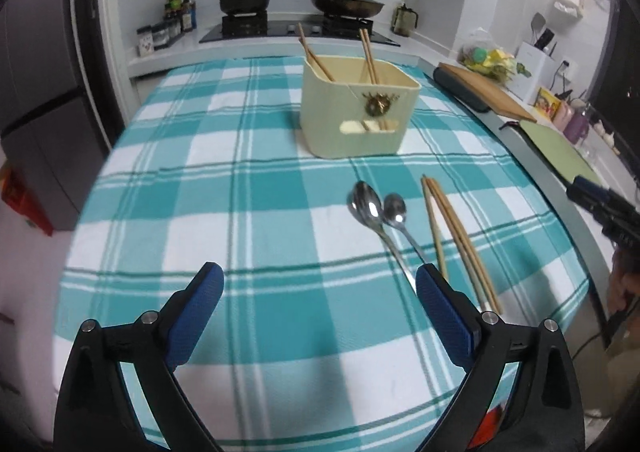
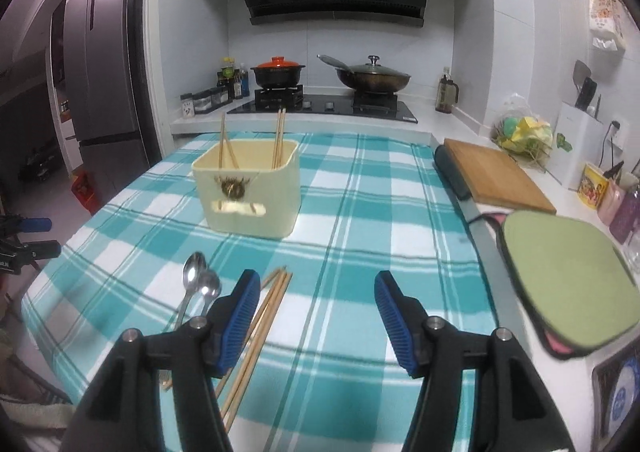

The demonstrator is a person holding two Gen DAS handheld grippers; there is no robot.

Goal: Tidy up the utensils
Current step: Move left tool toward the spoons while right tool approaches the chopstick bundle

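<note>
Left gripper [image 1: 320, 316]: jaws spread wide over the checked cloth [image 1: 240, 211], nothing between the pads.
Right gripper [image 2: 316, 316]: jaws partly apart, empty; its left pad sits just over the loose chopsticks.
Loose chopsticks [image 1: 456, 236]: a few lying flat on the near right of the cloth, not yet put away.
Spoons [image 1: 380, 211]: two side by side, just left of the loose chopsticks, bowls pointing far; also untouched.
Holder [image 1: 356, 107]: cream box farther back, mid-cloth, with two pairs of chopsticks [image 1: 370, 53] already leaning inside.
Progress: partly done, judging by the layout; the spoons and loose chopsticks remain.
</note>
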